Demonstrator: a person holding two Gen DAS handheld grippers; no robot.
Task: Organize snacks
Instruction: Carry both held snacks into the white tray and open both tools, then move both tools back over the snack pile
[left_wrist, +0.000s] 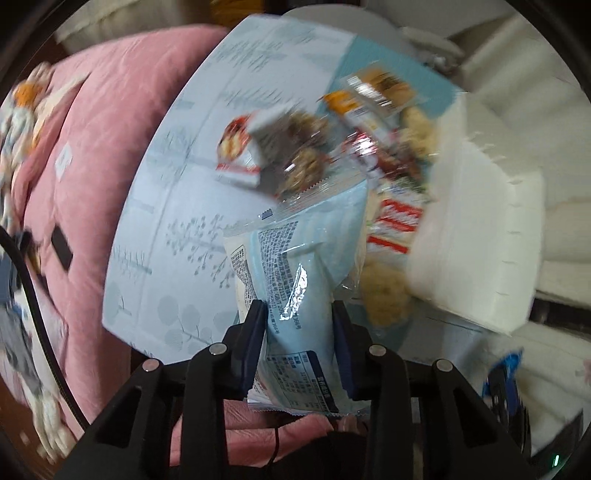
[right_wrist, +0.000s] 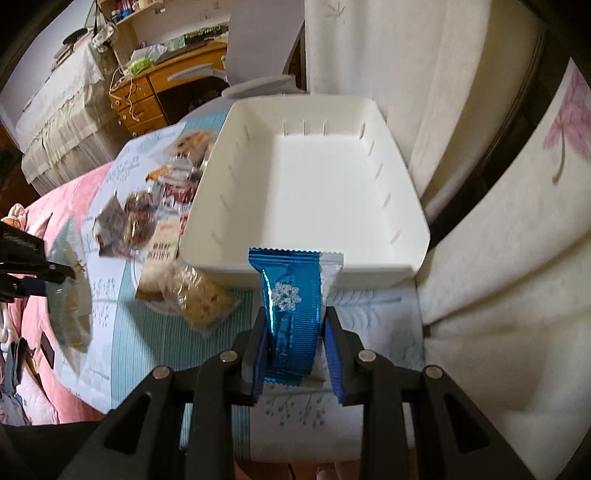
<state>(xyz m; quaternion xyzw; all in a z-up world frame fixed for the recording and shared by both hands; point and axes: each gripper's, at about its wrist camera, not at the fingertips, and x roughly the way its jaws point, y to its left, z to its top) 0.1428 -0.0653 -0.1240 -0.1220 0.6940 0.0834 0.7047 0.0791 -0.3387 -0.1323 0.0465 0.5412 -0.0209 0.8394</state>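
My left gripper (left_wrist: 298, 314) is shut on a pale blue snack packet (left_wrist: 295, 266), held above the light blue patterned cloth (left_wrist: 177, 206). That packet (right_wrist: 70, 295) and the left gripper (right_wrist: 59, 275) also show at the left edge of the right wrist view. My right gripper (right_wrist: 293, 321) is shut on a shiny blue wrapped snack (right_wrist: 291, 295), just in front of the near wall of the white bin (right_wrist: 314, 184). The bin's inside shows nothing in it. Several loose snack packets (left_wrist: 295, 155) lie in a heap on the cloth beside the white bin (left_wrist: 476, 236).
A pink blanket (left_wrist: 92, 147) lies left of the cloth. A clear packet of pale crackers (right_wrist: 199, 291) rests on the cloth (right_wrist: 147, 350) near the bin's front left corner. Cream cushions (right_wrist: 480, 221) rise on the right; a wooden desk (right_wrist: 162, 92) stands at the back.
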